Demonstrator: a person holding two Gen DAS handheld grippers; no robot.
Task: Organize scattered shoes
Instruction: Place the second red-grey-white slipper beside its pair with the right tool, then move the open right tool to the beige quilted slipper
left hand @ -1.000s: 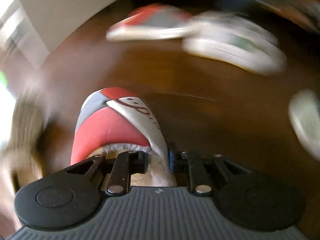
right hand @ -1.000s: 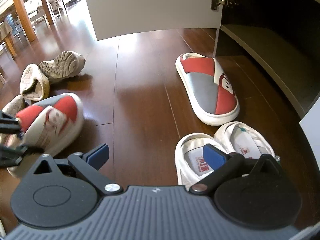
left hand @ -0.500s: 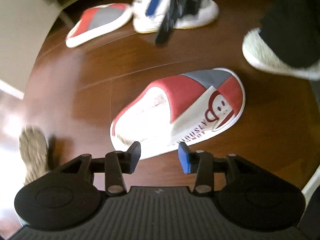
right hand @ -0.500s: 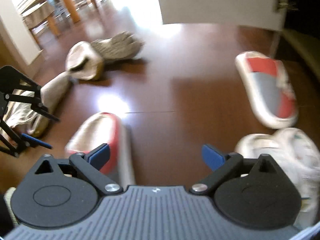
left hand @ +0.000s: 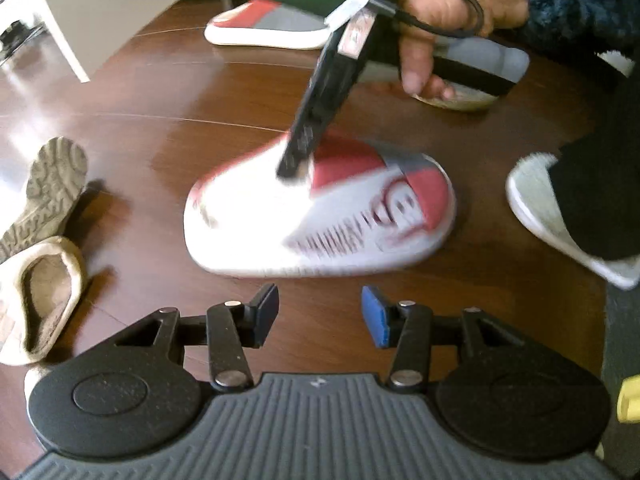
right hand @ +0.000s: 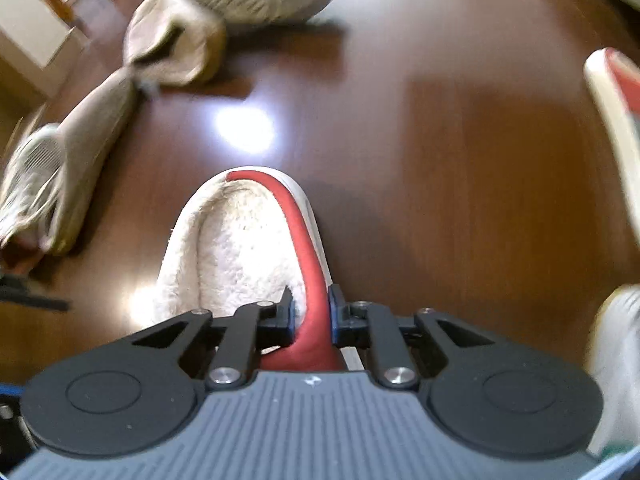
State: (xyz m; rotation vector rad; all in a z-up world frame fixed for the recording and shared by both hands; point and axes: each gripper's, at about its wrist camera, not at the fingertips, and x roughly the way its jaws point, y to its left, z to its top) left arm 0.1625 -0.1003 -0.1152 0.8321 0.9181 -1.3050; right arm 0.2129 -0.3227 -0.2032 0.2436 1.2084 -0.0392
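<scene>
A red, grey and white slipper [left hand: 320, 216] lies on the wooden floor just ahead of my left gripper [left hand: 320, 312], which is open and holds nothing. In the left wrist view the right gripper [left hand: 292, 164] reaches down into the slipper's opening, with a hand [left hand: 440, 20] on its handle. The right wrist view shows my right gripper [right hand: 311, 312] shut on the red edge of that slipper [right hand: 248, 248], whose fleecy lining faces up. Its matching slipper [left hand: 264, 28] lies farther back, also at the right edge [right hand: 616, 112].
Beige boots [left hand: 40, 240] lie at the left, one sole up [left hand: 52, 184]; they show blurred in the right wrist view [right hand: 172, 44]. A person's foot in a white fuzzy slipper [left hand: 560, 212] stands at the right. A white sneaker [right hand: 616, 364] sits at the right edge. A white cabinet door [left hand: 120, 0] stands behind.
My left gripper let go of the slipper and drew back open. My right gripper swung left from the white sneakers and shut on the slipper's red edge.
</scene>
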